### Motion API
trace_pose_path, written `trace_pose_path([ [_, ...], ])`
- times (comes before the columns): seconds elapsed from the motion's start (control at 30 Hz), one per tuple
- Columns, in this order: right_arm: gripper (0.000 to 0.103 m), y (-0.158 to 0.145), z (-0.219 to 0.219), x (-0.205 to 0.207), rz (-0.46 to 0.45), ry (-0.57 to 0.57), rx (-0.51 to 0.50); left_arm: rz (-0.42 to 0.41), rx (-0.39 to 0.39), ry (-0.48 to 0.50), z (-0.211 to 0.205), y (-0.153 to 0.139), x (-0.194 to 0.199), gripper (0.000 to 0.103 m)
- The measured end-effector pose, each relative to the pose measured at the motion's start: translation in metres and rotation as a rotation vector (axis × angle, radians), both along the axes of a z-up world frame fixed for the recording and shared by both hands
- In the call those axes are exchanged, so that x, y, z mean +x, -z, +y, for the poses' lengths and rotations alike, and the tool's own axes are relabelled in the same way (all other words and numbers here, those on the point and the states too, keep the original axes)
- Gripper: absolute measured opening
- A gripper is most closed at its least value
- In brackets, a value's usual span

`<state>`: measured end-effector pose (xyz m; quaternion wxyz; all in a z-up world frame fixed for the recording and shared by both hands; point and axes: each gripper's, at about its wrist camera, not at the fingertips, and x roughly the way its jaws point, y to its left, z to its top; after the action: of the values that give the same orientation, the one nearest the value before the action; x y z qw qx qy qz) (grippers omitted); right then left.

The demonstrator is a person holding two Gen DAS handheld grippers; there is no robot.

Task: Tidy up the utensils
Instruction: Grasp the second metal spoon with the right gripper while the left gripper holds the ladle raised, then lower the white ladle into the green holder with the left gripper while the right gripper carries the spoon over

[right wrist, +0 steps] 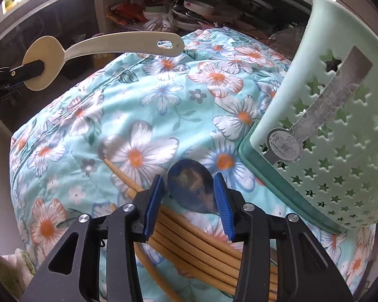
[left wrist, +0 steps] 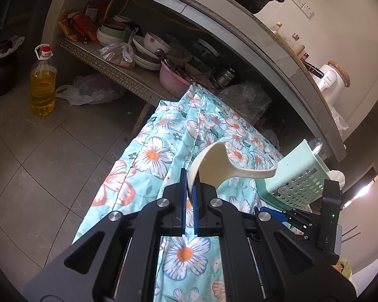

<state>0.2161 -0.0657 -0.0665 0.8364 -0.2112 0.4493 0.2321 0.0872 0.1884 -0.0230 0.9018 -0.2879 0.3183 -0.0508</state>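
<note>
A cream ladle [left wrist: 214,166] is clamped by its bowl in the left gripper [left wrist: 188,196], handle level. A metal spoon [right wrist: 192,191] lies between the right gripper's [right wrist: 189,196] parted jaws, chopsticks [right wrist: 189,239] beneath, a mint basket [right wrist: 327,125] right.

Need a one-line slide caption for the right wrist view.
Right gripper, jaws open around a metal spoon beside chopsticks on floral cloth; left gripper holds a cream ladle; green basket at right.

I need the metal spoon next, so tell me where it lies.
In the right wrist view the metal spoon lies on the floral cloth between the right gripper's open jaws, with chopsticks left and the green basket right.
</note>
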Motion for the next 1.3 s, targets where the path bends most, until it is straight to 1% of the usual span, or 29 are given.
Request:
trace_pose_path([
  [0.1,0.041,0.001,0.001,0.001,-0.015,-0.008,0.000,0.001,0.002,0.000,0.000,0.000,0.000,0.003],
  [0.13,0.040,0.000,0.001,0.000,-0.017,-0.009,0.004,0.001,0.001,-0.001,0.000,0.000,0.000,0.003],
  [0.17,0.037,-0.001,0.000,-0.001,-0.025,-0.008,0.003,0.000,-0.001,-0.002,0.001,0.001,0.000,0.003],
  [0.23,0.017,-0.002,0.001,-0.006,-0.040,-0.016,0.000,0.000,0.000,-0.006,0.002,0.001,-0.001,0.003],
  [0.33,0.007,-0.009,0.000,-0.016,-0.106,-0.020,-0.024,-0.004,0.000,-0.006,0.002,0.001,-0.001,0.003],
  [0.47,0.005,-0.028,-0.007,-0.027,-0.187,0.004,-0.007,-0.028,0.002,-0.005,0.005,-0.005,-0.003,0.003],
  [0.6,0.003,-0.056,-0.021,-0.046,-0.284,0.056,0.024,-0.080,0.013,-0.008,0.005,-0.020,-0.011,0.003],
  [0.77,0.002,-0.090,-0.054,-0.069,-0.366,0.159,0.102,-0.195,0.040,0.009,-0.002,-0.052,-0.021,0.002],
  [0.8,0.002,-0.096,-0.059,-0.066,-0.376,0.178,0.115,-0.226,0.050,0.020,-0.005,-0.061,-0.023,0.002],
  [0.87,0.002,-0.106,-0.071,-0.073,-0.393,0.215,0.140,-0.287,0.083,0.044,-0.014,-0.080,-0.026,0.002],
  [0.97,0.002,-0.114,-0.087,-0.081,-0.419,0.263,0.153,-0.390,0.144,0.095,-0.031,-0.108,-0.030,0.002],
  [1.03,0.002,-0.117,-0.098,-0.086,-0.427,0.298,0.169,-0.450,0.205,0.141,-0.047,-0.127,-0.031,0.002],
  [1.13,0.002,-0.117,-0.112,-0.088,-0.427,0.339,0.197,-0.519,0.369,0.191,-0.081,-0.146,-0.031,0.002],
  [1.23,0.002,-0.116,-0.122,-0.092,-0.429,0.369,0.214,-0.558,0.570,0.237,-0.119,-0.155,-0.028,0.002],
  [1.3,0.002,-0.116,-0.129,-0.095,-0.428,0.383,0.229,-0.572,0.706,0.257,-0.143,-0.156,-0.025,0.002],
])
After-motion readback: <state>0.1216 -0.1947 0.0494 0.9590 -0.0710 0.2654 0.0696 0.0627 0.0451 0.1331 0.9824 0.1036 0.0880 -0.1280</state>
